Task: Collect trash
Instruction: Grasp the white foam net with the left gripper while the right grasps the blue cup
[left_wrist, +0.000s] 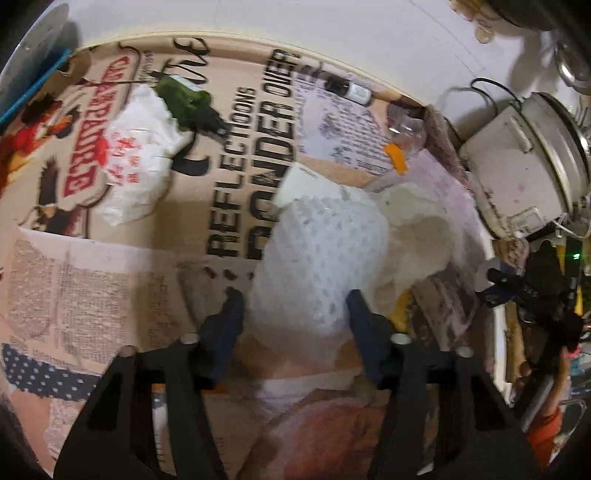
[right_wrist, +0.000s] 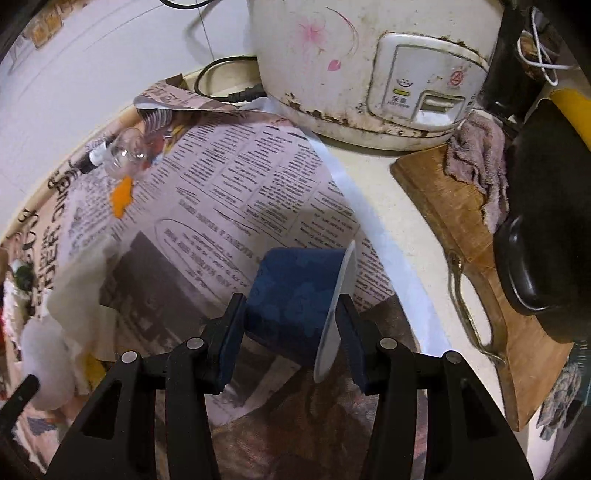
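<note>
Holding a white foam net sleeve (left_wrist: 317, 251) between its blue pads, the left hand-held gripper (left_wrist: 293, 325) had its piece of trash in the lower middle of the left wrist view, the jaws closed in on the sleeve's lower end while the rest bulged up toward the frame's centre. The sleeve looked soft and springy, so I judged a firm but light squeeze would serve best; too little and it could slip free when lifted.

The right hand-held gripper (right_wrist: 291, 317) was clamped on a dark blue block with a white face (right_wrist: 295, 291), low in the centre of the right wrist view, just above the newspaper (right_wrist: 236, 184) spread over the tabletop (right_wrist: 373, 173). Whether that block was trash or a small container I could not tell.

More litter lay about: a crumpled white plastic bag (left_wrist: 136, 155) at the left of the left wrist view, a green wad (left_wrist: 184, 99) just above it, an orange scrap (right_wrist: 123, 195) and a clear plastic piece (right_wrist: 125, 151) at the upper left of the right view, and a crumpled tissue (right_wrist: 81, 295) at its lower left.

Behind, a stained rice cooker (right_wrist: 369, 62) filled the top of the right view, with a wooden cutting board (right_wrist: 454, 221) and a rag (right_wrist: 476, 162) to the right. To my eye, lifting both loads straight up would keep the paper from dragging.
</note>
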